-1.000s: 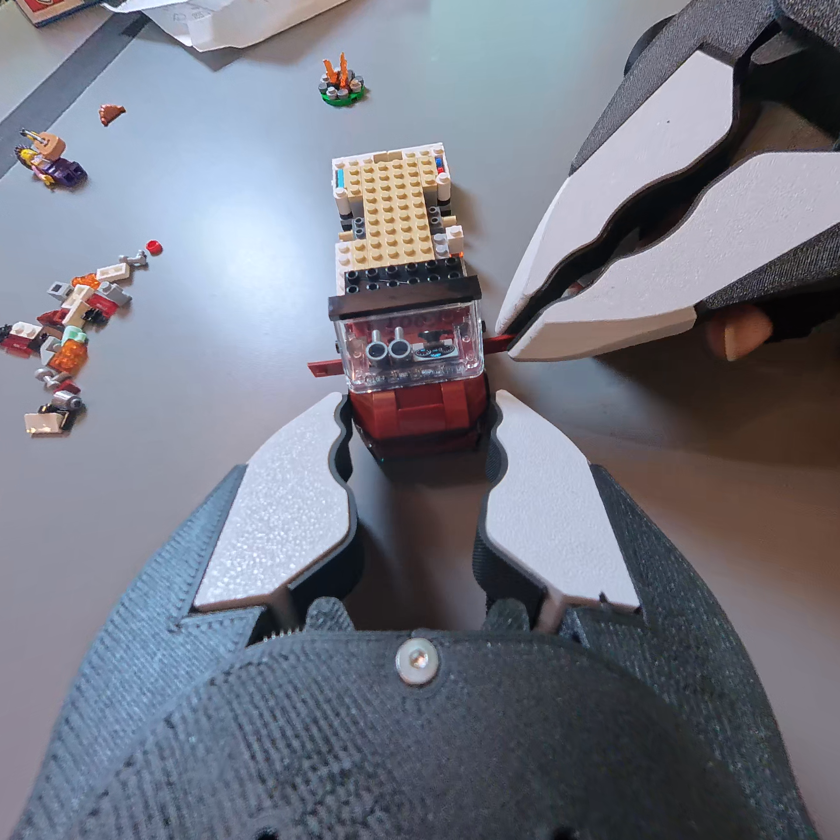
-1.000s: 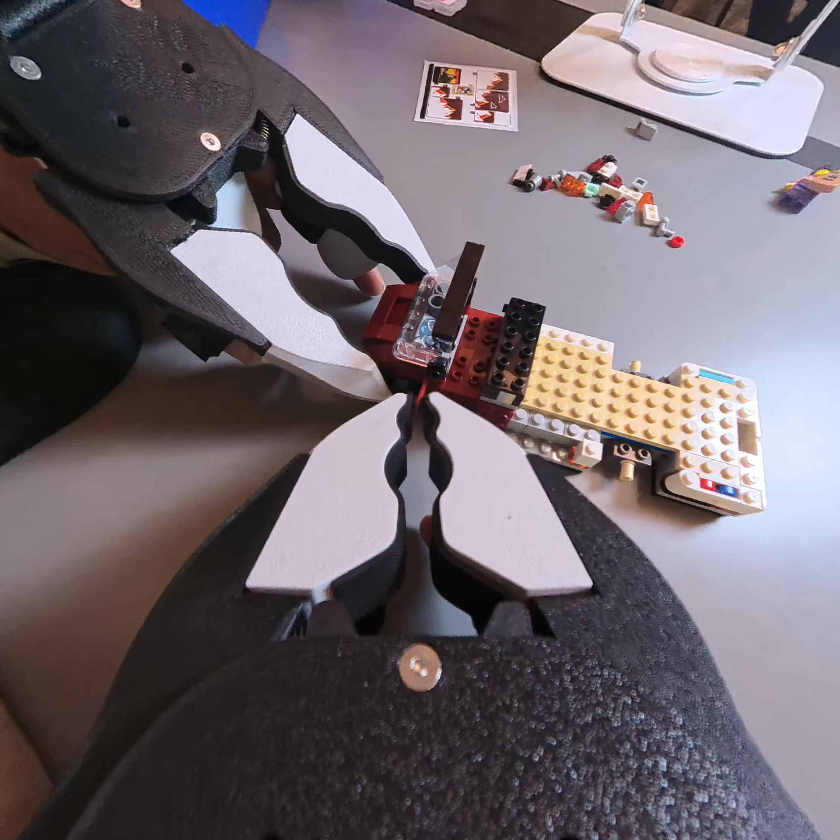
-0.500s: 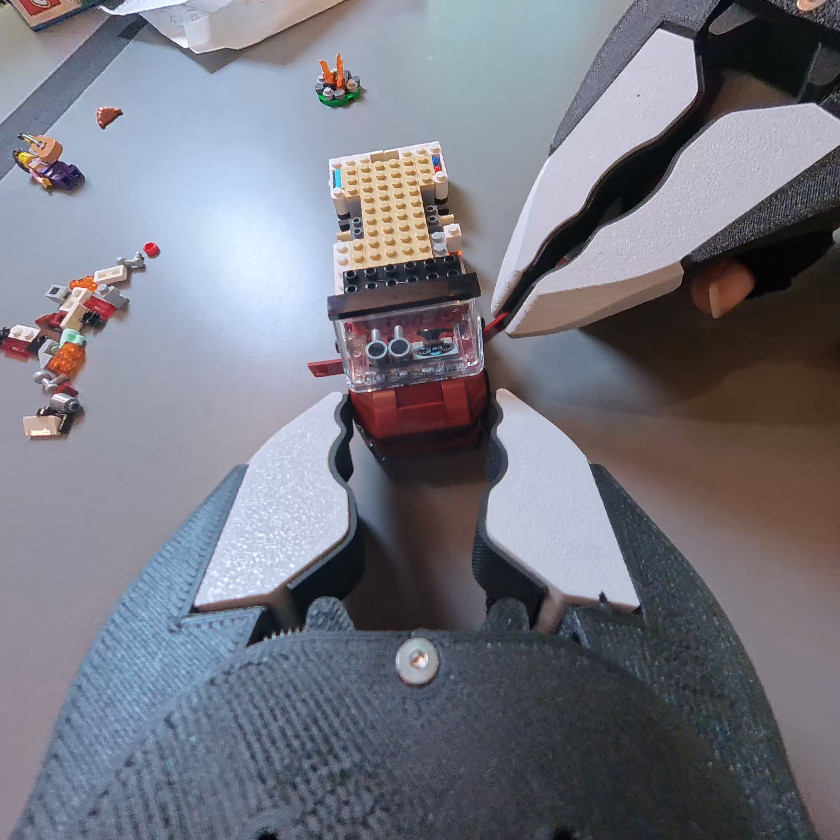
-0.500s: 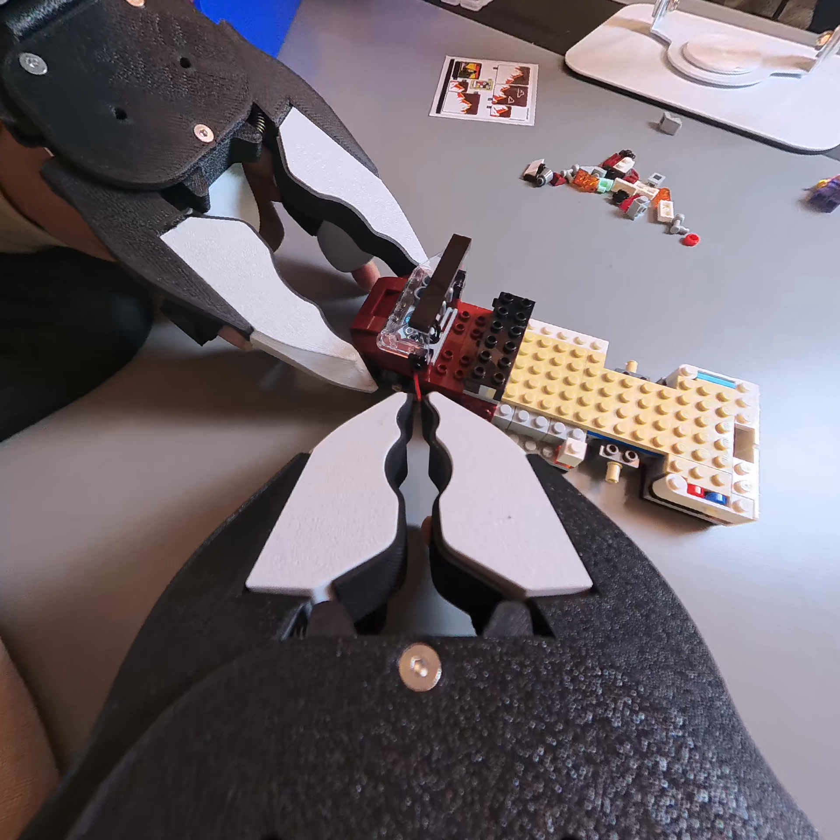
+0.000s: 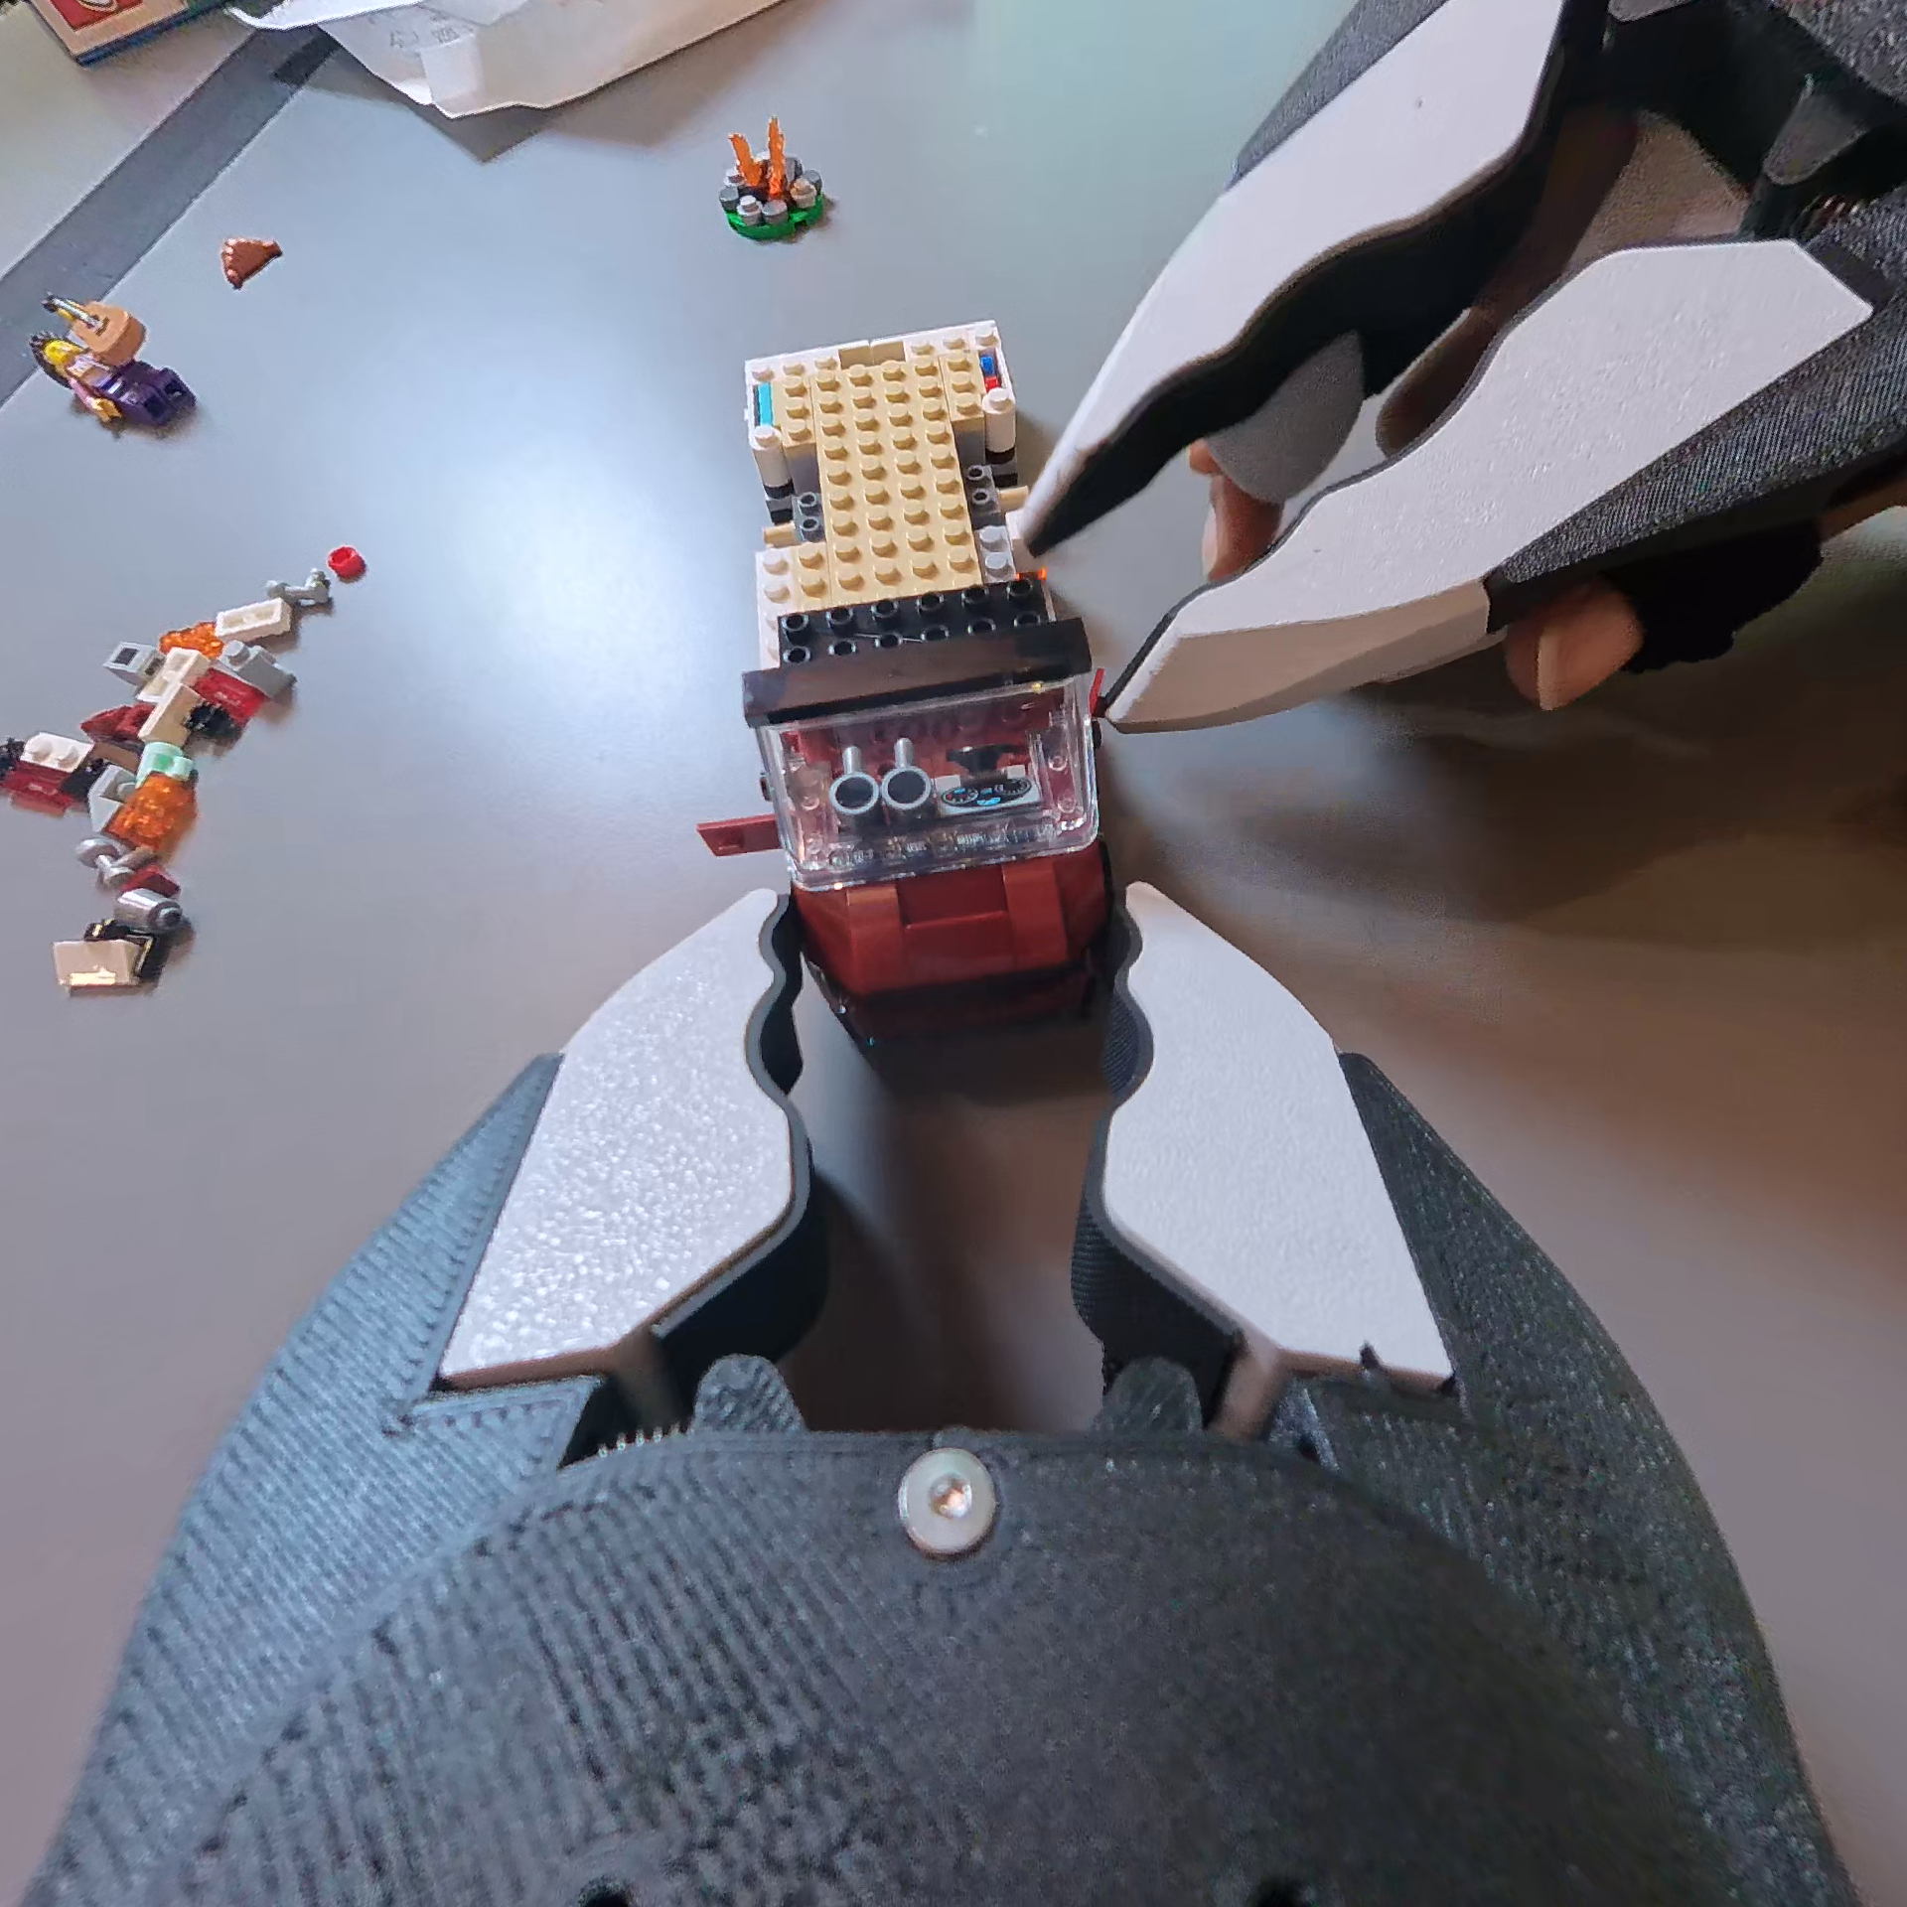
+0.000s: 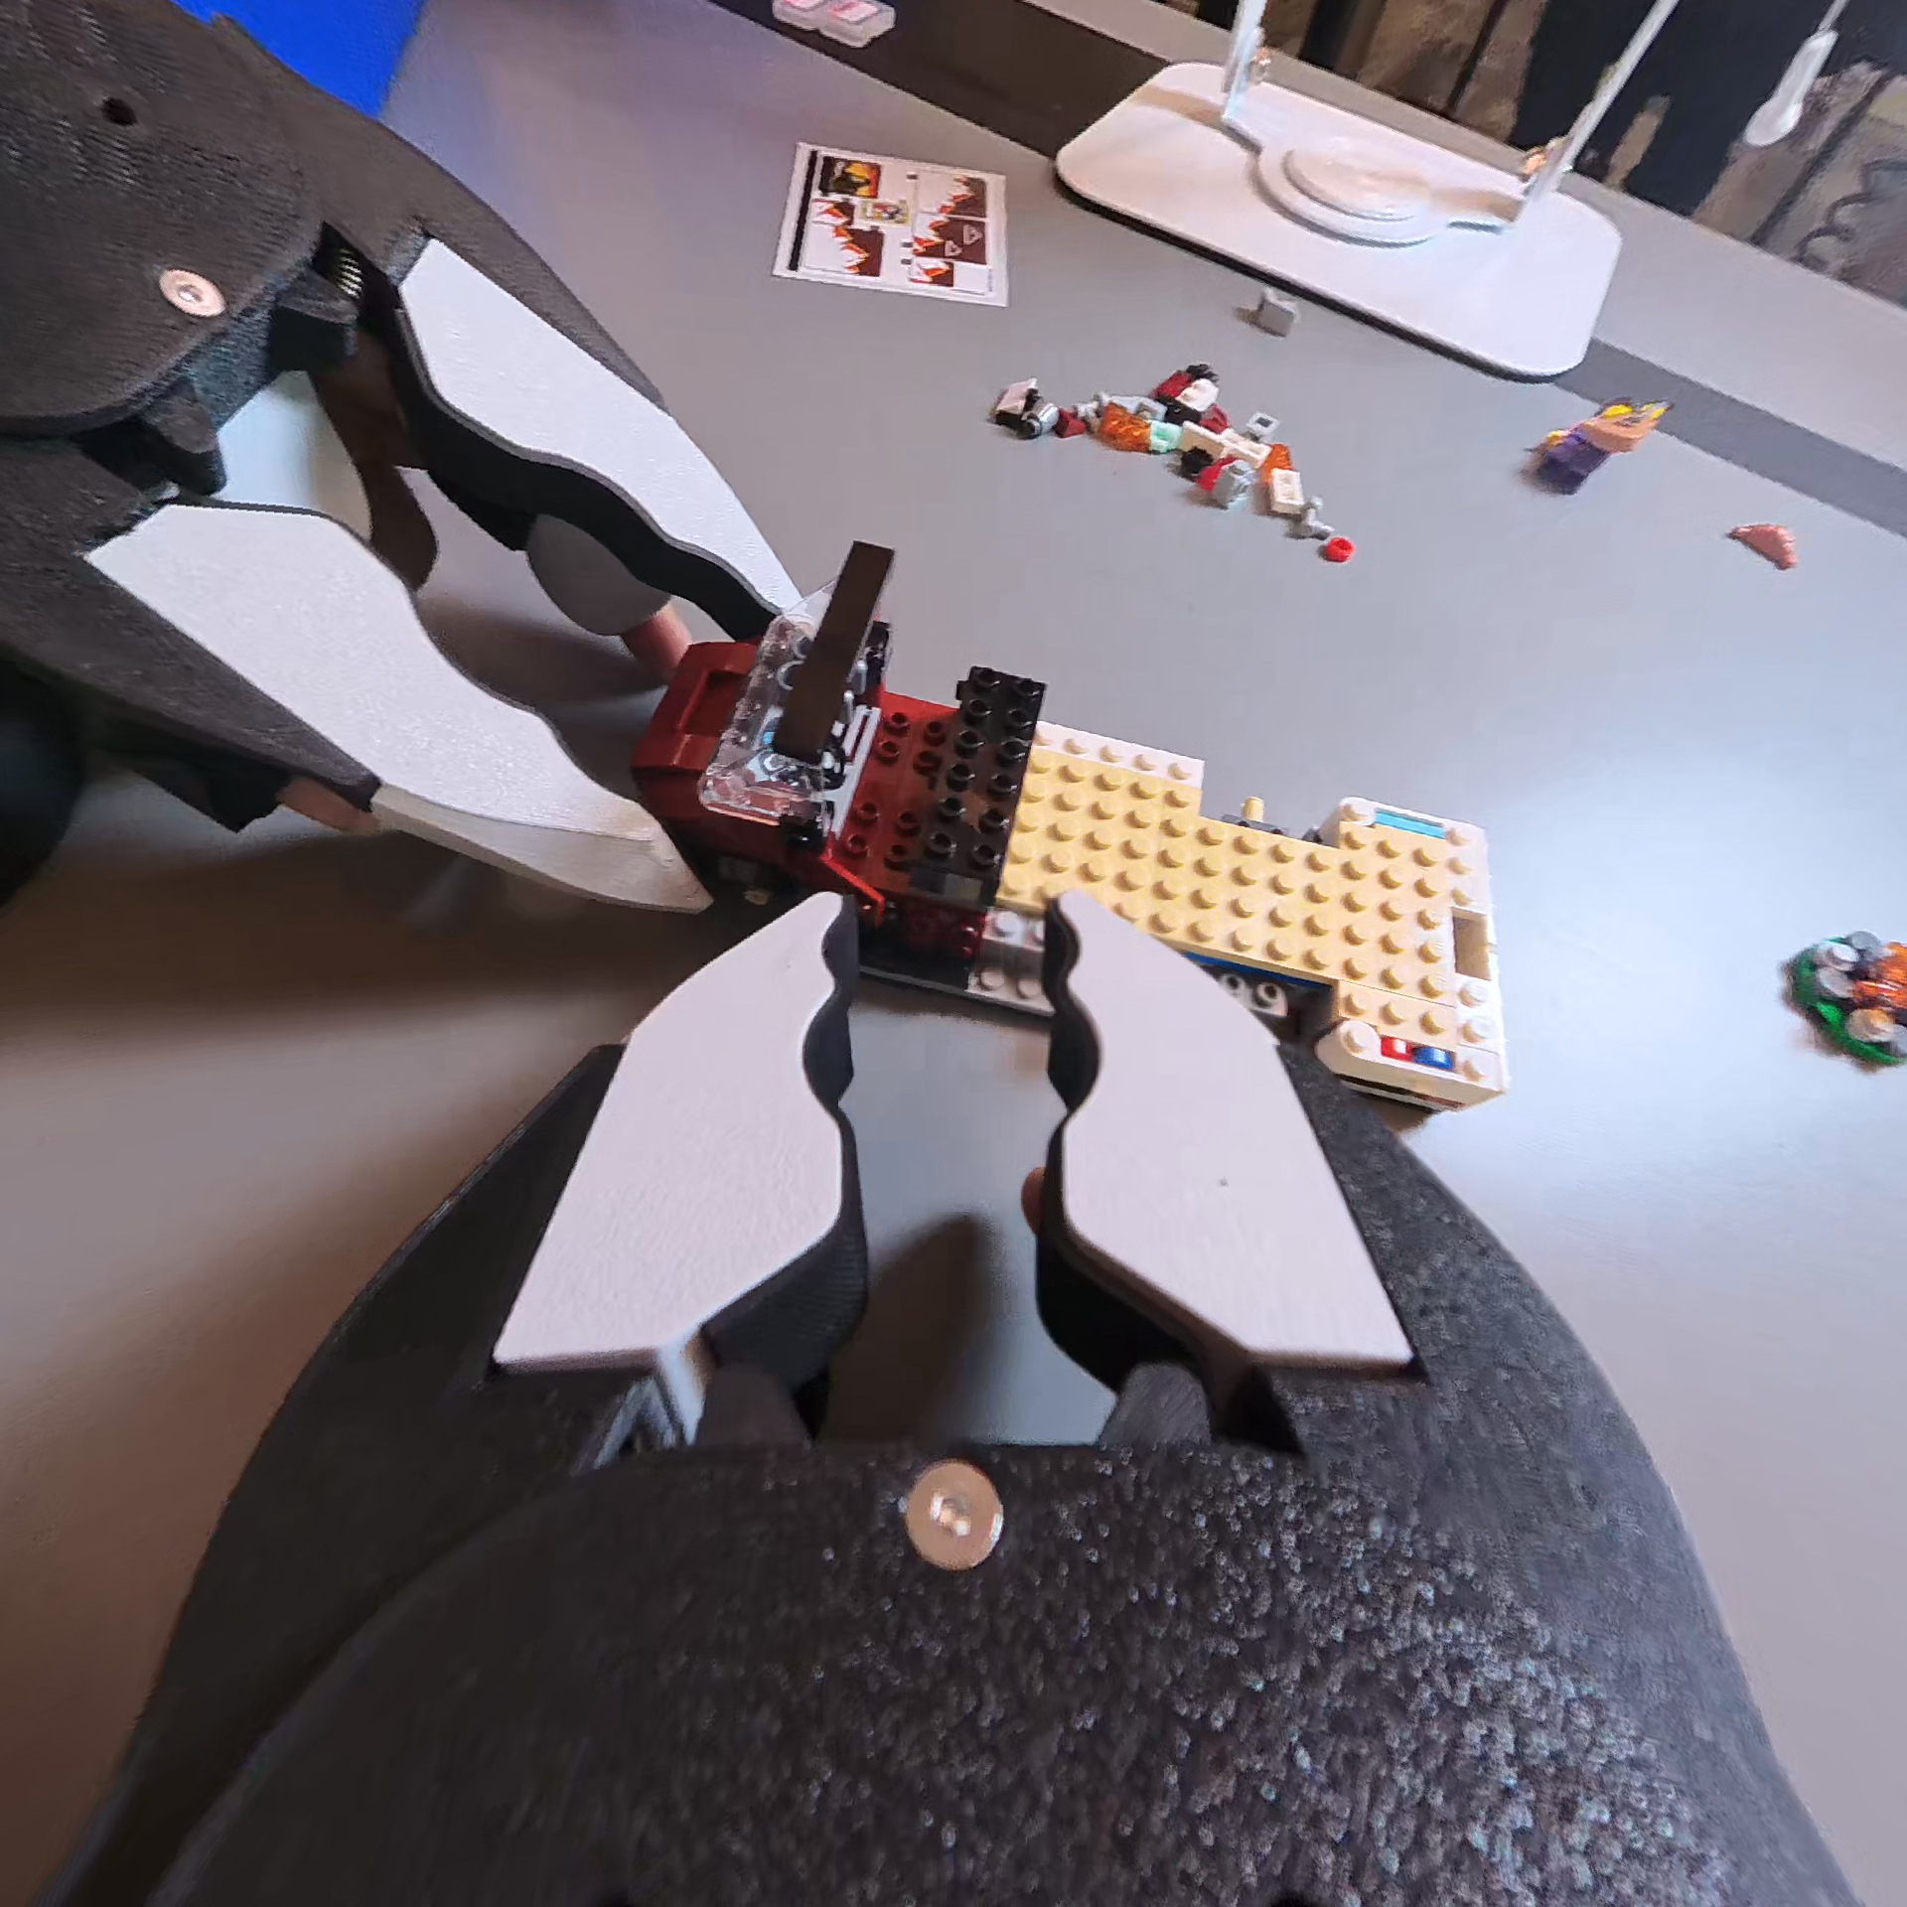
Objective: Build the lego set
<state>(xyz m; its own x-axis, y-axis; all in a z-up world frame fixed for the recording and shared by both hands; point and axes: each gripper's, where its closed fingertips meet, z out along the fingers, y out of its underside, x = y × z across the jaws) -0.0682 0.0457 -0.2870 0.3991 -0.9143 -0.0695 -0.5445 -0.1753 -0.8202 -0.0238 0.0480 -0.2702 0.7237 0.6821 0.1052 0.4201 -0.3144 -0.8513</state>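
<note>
Between my left gripper's (image 5: 949,929) fingertips, the brick truck's (image 5: 929,743) dark-red nose is sitting clamped on the grey table (image 5: 464,464). I'm holding my right gripper (image 6: 944,908) spread, grasping nothing, just beside the truck's flank.

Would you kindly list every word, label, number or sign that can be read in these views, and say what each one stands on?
None can be read.
Printed picture sheet on the grey table: any print is too small to read.
Box corner at the far table edge: cut off and blurred.
White paper beside it: faint print, too small.
Gauge tile in the clear cab of the brick truck: dials only, no legible figures.
</note>
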